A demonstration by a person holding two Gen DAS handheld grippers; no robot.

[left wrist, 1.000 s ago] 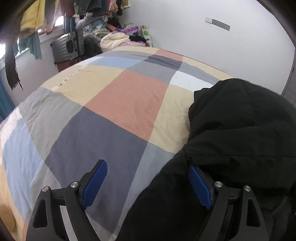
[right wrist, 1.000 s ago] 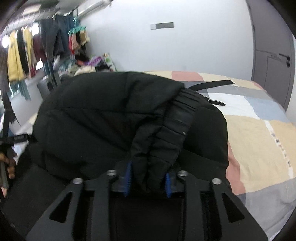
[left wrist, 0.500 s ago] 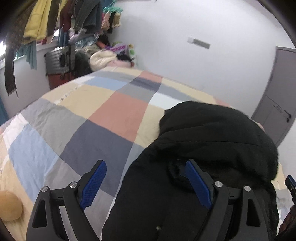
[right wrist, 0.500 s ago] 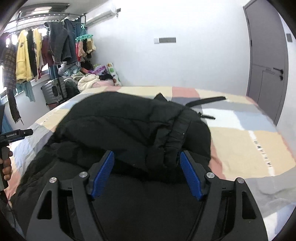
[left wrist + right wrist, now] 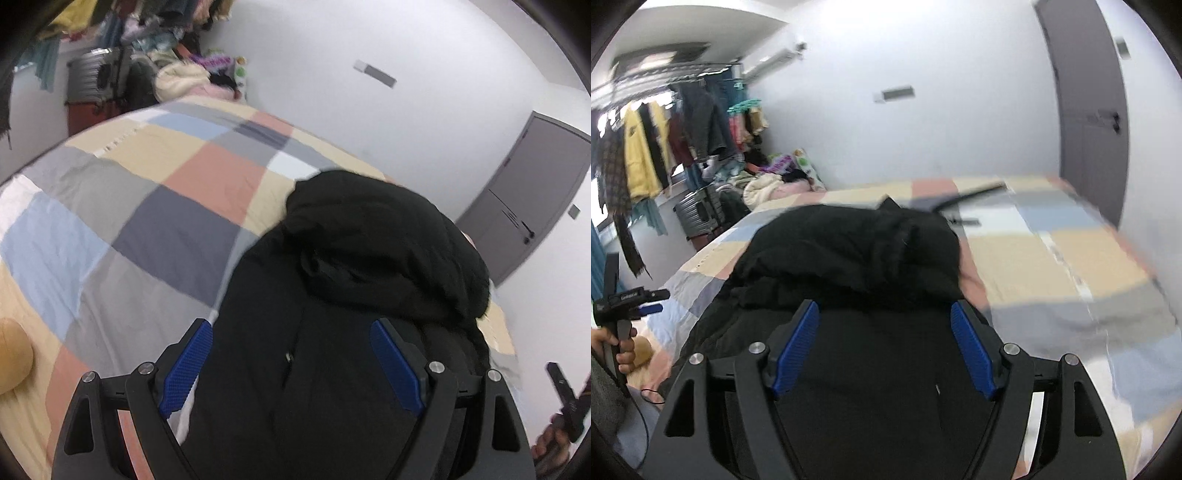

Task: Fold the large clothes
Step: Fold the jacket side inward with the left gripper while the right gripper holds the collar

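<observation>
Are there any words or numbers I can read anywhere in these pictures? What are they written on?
White lettering on the left gripper, seen from the right wrist camera: too small and blurred to read.
Pale printed marks along a seam of the checked bedspread: too blurred to read, and I cannot tell if they are letters.
Black jacket, grey door, wall plate: no writing shows.
So nothing here can be read.

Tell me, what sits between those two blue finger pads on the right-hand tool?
In the right wrist view, only the black padded jacket shows in the gap of the right gripper. Its jaws stand wide apart, gripping nothing; the jacket lies on the patchwork bedspread.
</observation>
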